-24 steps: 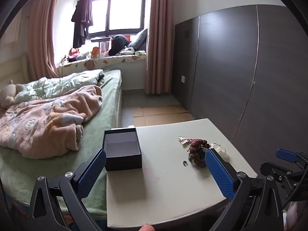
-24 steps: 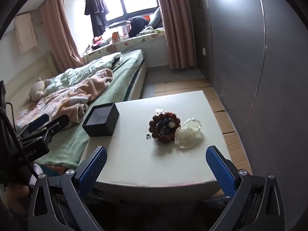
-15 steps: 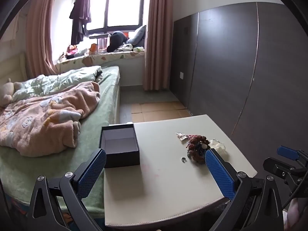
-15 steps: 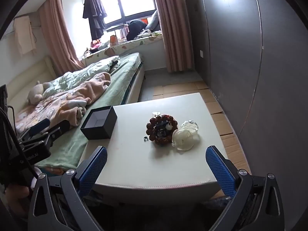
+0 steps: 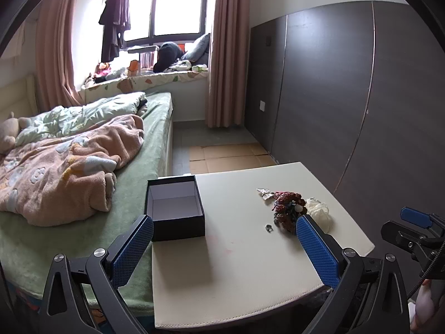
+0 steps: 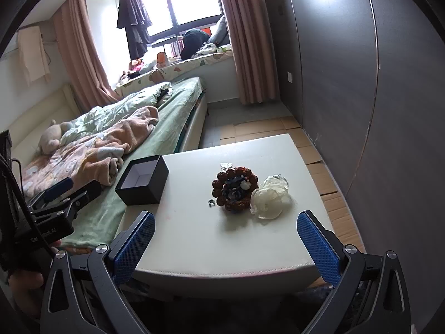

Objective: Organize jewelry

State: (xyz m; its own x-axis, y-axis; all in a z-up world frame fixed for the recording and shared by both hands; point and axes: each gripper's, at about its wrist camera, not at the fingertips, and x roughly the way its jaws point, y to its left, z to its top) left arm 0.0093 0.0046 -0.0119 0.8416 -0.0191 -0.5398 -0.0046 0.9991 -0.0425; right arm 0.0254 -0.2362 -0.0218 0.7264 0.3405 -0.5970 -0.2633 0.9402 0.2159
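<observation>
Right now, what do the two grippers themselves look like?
Both match: the left gripper and right gripper have black angular metal arms with silver bolts, ending in flat fingers faced with blue textured pads. A black cable runs along the left one's body, which bears small white lettering.

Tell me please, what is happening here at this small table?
A person holds a gripper in each hand above a white table beside a bed. The left gripper and the right gripper are both open and hold nothing. An open black box waits, apparently empty, while a beaded bracelet, a small ring and a whitish piece lie untouched.
</observation>
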